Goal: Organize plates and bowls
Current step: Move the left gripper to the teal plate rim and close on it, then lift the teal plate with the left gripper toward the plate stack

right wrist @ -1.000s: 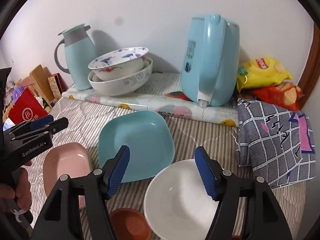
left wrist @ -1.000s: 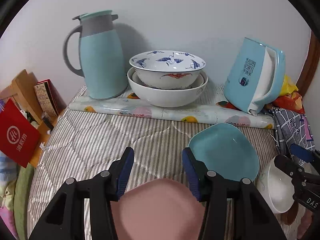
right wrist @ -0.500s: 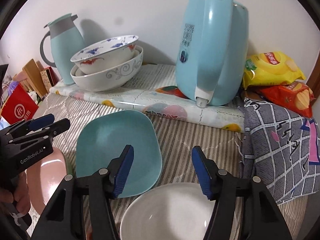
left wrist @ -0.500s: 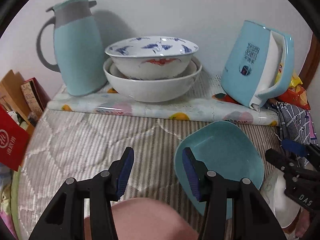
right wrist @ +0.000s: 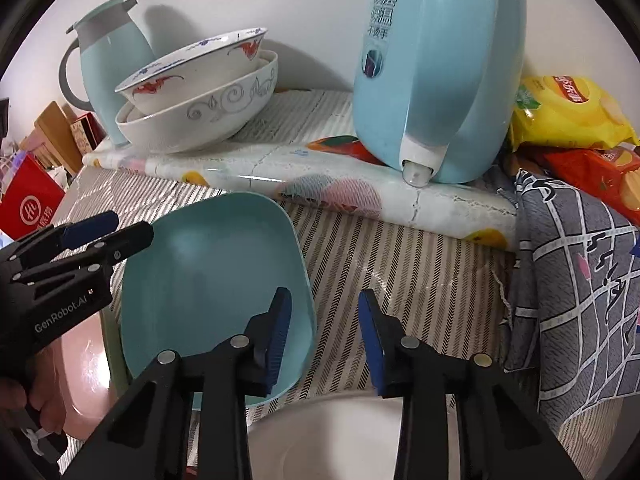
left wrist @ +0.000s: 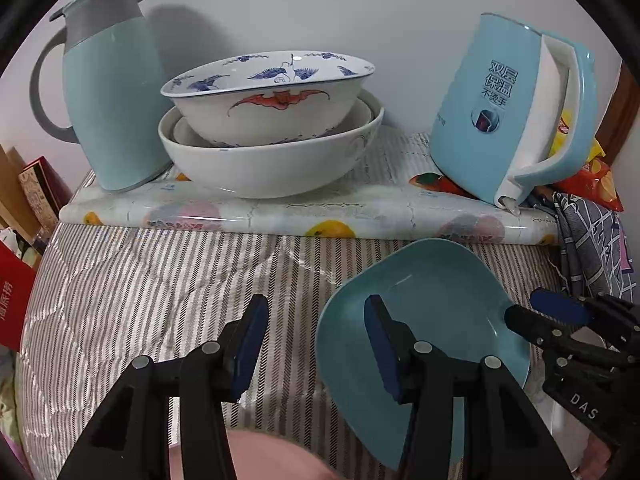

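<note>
A teal square plate (left wrist: 432, 312) lies on the striped cloth; it also shows in the right wrist view (right wrist: 212, 280). My left gripper (left wrist: 316, 344) is open, its right finger over the plate's left edge. My right gripper (right wrist: 324, 336) is open just past the plate's right rim. A pink plate (left wrist: 264, 458) sits under the left gripper and shows at the left in the right wrist view (right wrist: 84, 364). A white bowl (right wrist: 336, 440) lies below the right gripper. A crane-patterned bowl (left wrist: 272, 96) is stacked in a larger white bowl (left wrist: 272, 160) at the back.
A teal jug (left wrist: 108, 92) stands back left and a teal kettle (left wrist: 508, 108) back right, on a raised fruit-print ledge (left wrist: 312, 216). Snack bags (right wrist: 568, 112) and a grey checked cloth (right wrist: 580, 272) lie at the right. A red box (right wrist: 28, 208) stands left.
Both grippers have moved forward toward the wall and the teal plate. The pink plate and white bowl have slid toward the bottom of the views. Both stay open.
</note>
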### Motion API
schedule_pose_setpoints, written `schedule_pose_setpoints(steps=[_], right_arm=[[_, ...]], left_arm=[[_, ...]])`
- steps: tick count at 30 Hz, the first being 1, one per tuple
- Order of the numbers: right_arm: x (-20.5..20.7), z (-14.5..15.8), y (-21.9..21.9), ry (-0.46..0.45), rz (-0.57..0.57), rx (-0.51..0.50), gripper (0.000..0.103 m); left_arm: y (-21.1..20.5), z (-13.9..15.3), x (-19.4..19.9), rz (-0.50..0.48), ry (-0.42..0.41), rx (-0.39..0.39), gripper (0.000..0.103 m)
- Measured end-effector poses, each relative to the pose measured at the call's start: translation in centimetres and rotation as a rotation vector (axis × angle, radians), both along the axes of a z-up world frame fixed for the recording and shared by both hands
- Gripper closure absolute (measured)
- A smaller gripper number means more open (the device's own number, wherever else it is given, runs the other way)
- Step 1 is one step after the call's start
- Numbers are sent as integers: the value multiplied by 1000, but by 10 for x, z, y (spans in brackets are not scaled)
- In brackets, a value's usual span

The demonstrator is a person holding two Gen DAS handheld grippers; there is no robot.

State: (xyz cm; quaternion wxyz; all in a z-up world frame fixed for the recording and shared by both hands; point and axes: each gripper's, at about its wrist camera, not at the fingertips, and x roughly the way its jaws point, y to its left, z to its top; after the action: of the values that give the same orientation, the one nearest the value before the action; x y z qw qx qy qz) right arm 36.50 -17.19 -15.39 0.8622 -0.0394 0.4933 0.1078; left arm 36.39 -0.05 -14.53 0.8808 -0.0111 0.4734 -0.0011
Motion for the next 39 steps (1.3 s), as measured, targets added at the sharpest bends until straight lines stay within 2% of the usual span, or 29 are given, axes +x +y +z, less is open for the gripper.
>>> schedule_pose_setpoints(steps=[4, 7, 9, 11, 12, 14, 19, 39], right_arm=[[4, -6, -1, 23, -7, 3, 72], [4, -7, 1, 21, -6, -9, 74], [6, -8, 2, 19, -2, -21, 80], [7, -9, 4, 20, 7, -25, 89], [9, -10, 5, 21, 6, -20, 91], [11, -11, 6, 21, 6, -7, 96], [9, -9, 11, -5, 6, -26, 96], [-6, 21, 21, -84, 11, 11, 96]], left_arm=[[-4, -6, 5, -11, 14, 5, 62], [-6, -12, 8, -22, 32, 9, 74], [-7, -15, 9, -23, 42, 13, 78], [-7, -18, 10, -27, 46, 14, 89], [-7, -20, 11, -29, 50, 9, 90], [-8, -21, 11, -29, 46, 4, 91], [-9, -19, 10, -28, 32, -2, 92], [8, 18, -8, 12, -29, -7, 92]])
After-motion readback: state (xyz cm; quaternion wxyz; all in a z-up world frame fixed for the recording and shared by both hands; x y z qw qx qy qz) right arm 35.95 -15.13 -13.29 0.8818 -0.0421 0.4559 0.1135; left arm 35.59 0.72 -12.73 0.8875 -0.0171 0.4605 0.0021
